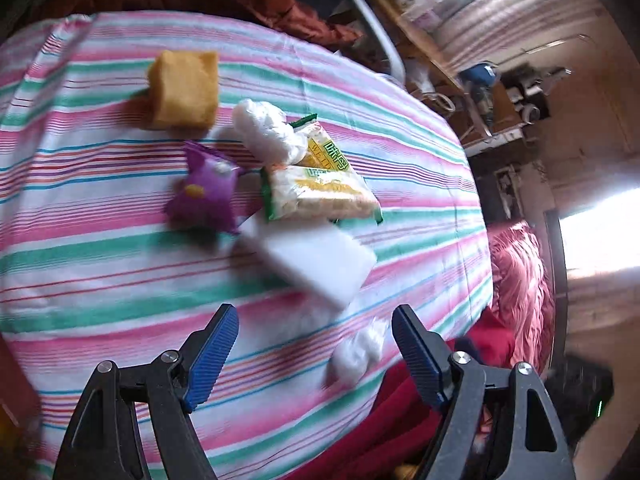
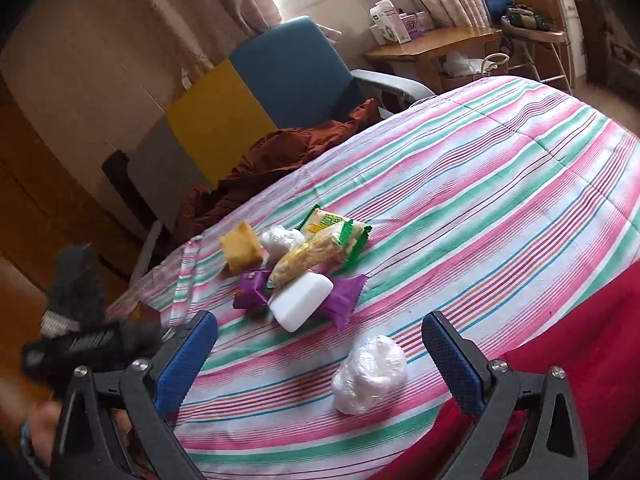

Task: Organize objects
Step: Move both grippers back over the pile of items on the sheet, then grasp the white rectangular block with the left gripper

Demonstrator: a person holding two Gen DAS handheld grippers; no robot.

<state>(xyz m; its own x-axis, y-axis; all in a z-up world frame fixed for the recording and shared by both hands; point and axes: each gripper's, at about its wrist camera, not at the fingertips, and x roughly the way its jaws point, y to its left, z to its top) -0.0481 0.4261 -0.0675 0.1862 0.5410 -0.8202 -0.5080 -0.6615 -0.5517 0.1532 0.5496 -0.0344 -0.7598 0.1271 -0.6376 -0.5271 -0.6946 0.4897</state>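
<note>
left wrist view: left gripper [image 1: 314,334] at lower frame, jaws wide, holding nothing, above the striped cloth [image 1: 100,208]. mid-frame cluster: yellow sponge [image 1: 185,90], purple packet [image 1: 204,192], snack packets [image 1: 320,184], white block [image 1: 316,264].

right wrist view: right gripper [image 2: 320,340] at lower frame, jaws wide and empty; white plastic bundle [image 2: 368,376] lies between the fingers, untouched, with the cluster at centre.

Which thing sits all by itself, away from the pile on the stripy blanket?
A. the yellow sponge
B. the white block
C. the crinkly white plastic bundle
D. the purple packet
C: the crinkly white plastic bundle lies alone near the right gripper, apart from the pile with the white block.
</note>
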